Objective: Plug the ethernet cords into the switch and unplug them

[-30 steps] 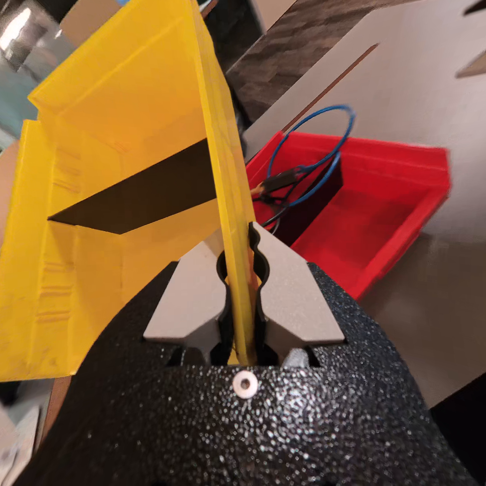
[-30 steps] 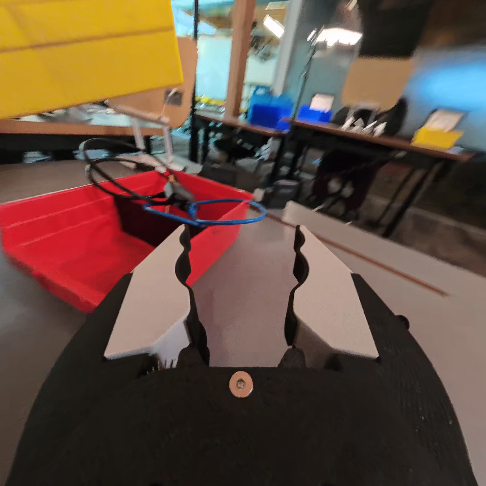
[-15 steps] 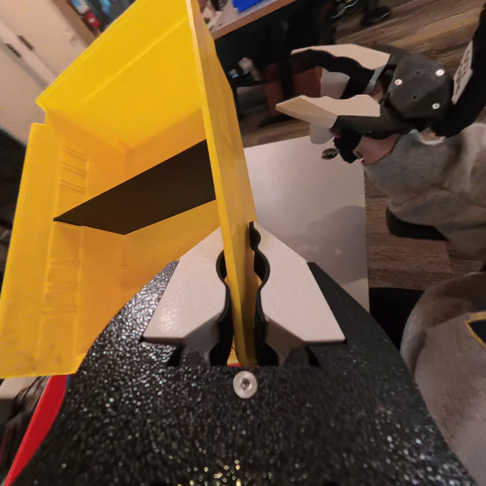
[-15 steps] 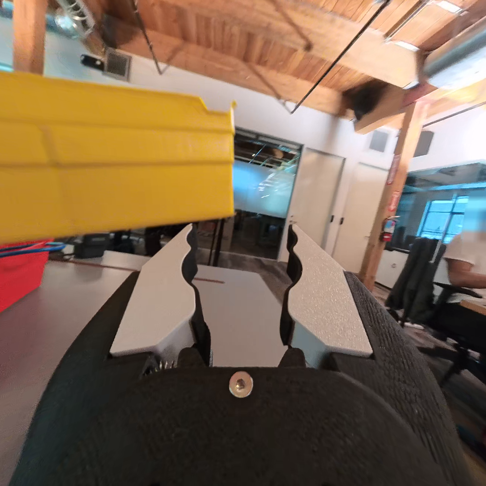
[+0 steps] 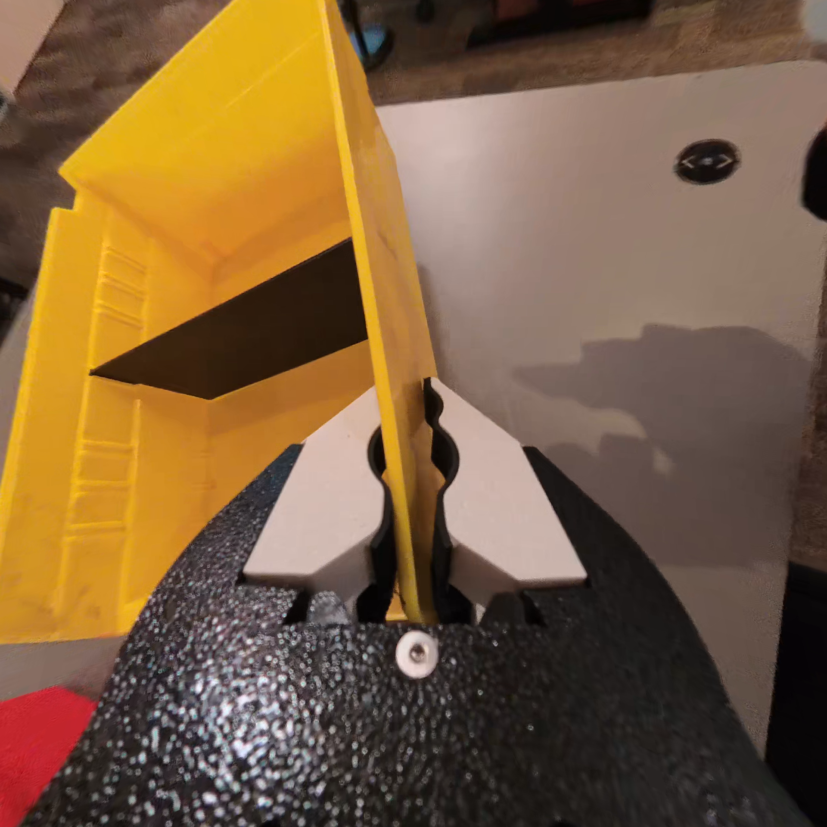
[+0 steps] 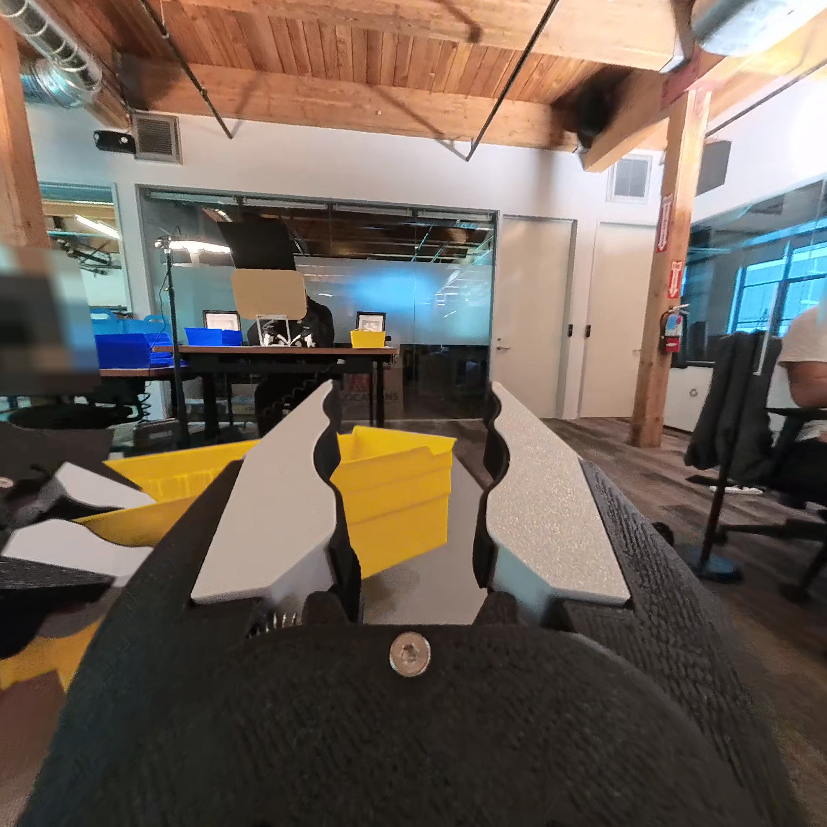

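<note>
Left gripper (image 5: pixel 409 452) pinched tight on the side wall of a yellow bin (image 5: pixel 188 250), black divider (image 5: pixel 237 340) inside it, bin over the grey table (image 5: pixel 581 268), right gripper (image 6: pixel 409 474) spread wide holding nothing, red bin (image 5: pixel 31 734) corner nearby, switch and cords not seen.

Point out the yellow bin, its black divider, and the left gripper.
yellow bin (image 5: pixel 188 232), left wrist view, inner wall.
black divider (image 5: pixel 250 331), left wrist view, flat face.
left gripper (image 5: pixel 405 402), left wrist view, between fingertips.
</note>
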The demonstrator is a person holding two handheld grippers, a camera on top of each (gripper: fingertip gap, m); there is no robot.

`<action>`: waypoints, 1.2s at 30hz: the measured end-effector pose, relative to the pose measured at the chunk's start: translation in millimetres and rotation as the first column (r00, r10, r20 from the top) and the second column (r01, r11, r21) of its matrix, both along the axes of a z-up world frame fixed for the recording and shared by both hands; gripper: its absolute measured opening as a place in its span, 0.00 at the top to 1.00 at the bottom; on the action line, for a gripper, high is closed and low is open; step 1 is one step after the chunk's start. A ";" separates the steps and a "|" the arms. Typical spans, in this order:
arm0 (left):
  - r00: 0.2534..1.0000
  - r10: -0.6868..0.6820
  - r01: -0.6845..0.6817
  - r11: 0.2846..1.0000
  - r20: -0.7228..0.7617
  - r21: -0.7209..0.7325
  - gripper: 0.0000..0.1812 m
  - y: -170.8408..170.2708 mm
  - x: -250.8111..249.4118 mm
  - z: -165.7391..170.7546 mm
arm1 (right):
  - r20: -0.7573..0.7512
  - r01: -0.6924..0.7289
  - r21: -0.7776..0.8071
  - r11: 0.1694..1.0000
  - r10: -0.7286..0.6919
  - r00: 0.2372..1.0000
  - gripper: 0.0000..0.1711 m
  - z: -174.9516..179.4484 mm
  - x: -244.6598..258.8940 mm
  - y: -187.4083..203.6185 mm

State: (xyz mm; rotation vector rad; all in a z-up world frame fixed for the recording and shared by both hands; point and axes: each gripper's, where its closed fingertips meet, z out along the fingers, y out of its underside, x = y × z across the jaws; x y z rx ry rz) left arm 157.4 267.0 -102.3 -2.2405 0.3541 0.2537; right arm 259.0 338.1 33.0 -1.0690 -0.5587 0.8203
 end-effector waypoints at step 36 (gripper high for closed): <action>0.697 0.716 -0.635 0.634 -0.027 0.442 0.43 -397.9 -173.9 34.6 | 0.470 -0.041 -0.160 0.986 0.113 0.876 0.30 -87.8 -92.9 -78.2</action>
